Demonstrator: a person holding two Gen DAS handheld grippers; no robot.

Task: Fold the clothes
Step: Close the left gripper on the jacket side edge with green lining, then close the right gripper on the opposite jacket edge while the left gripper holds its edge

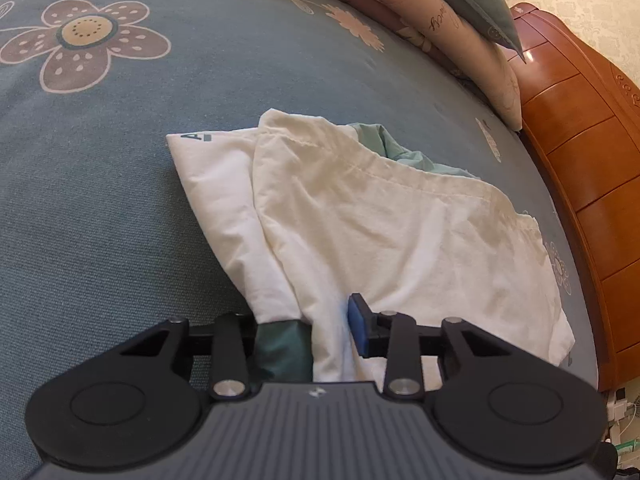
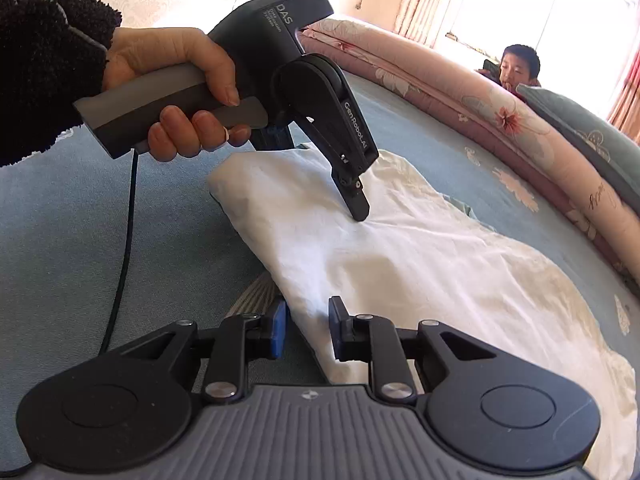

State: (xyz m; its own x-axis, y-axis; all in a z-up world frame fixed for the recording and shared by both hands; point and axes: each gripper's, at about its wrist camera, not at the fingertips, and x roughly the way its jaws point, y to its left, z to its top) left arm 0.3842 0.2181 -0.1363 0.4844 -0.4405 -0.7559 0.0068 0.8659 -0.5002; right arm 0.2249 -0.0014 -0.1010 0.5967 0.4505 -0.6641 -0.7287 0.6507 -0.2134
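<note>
While the bed lay spread with its blue flowered cover, no box or basket stood anywhere I could see, only the rolled pink quilt and a green pillow along the far edge, with a wooden headboard beside them. My white garment rested crumpled near the middle of the bed, a green piece showing from under its far side. My left claw had white and dark green cloth bunched between its fingers; one pad was hidden by the fabric, so I could not tell how firmly it gripped. My right claw stood parted, the garment's near edge lying in the gap. My left hand wrapped the grey handle, tilting that claw's tips down onto the cloth.
</note>
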